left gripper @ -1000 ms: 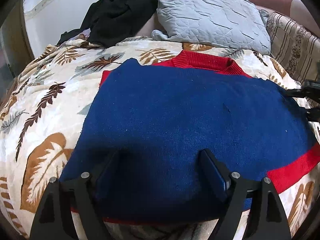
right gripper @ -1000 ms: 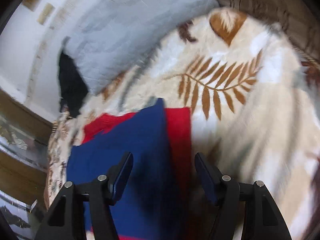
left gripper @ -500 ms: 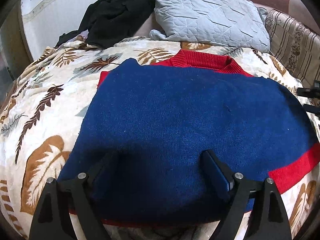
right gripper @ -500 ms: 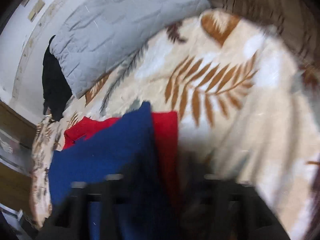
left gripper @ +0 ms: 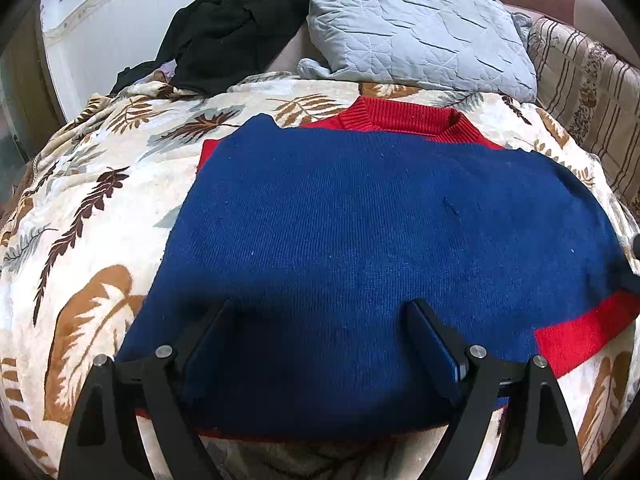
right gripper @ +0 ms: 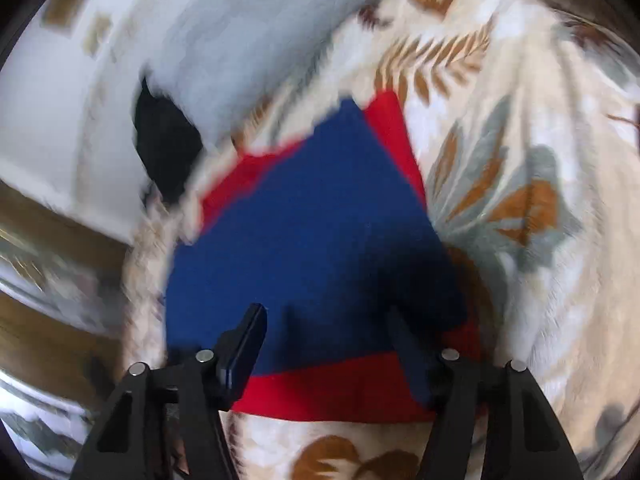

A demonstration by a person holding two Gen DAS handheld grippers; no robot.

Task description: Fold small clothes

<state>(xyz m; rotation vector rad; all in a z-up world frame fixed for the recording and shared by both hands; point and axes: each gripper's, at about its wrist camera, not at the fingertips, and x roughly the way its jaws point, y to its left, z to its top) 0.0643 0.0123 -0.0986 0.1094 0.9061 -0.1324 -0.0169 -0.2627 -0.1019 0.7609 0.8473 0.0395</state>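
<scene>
A small blue and red knit sweater (left gripper: 360,248) lies folded flat on the leaf-print blanket (left gripper: 80,208), red collar at the far side. My left gripper (left gripper: 320,320) is open and empty, just over the sweater's near edge. In the right wrist view, which is blurred, the same sweater (right gripper: 320,232) lies below my right gripper (right gripper: 326,328), which is open and empty over its near red-banded edge. A tip of the right gripper shows at the right edge of the left wrist view (left gripper: 634,264).
A grey quilted pillow (left gripper: 412,28) and a black garment (left gripper: 232,20) lie at the head of the bed by the white wall. A striped patterned cushion (left gripper: 584,88) is at the right. The blanket falls away at the left.
My right gripper has swung and pulled back toward the sweater's near red-banded edge, so more of the sweater shows below it. The left gripper has barely moved.
</scene>
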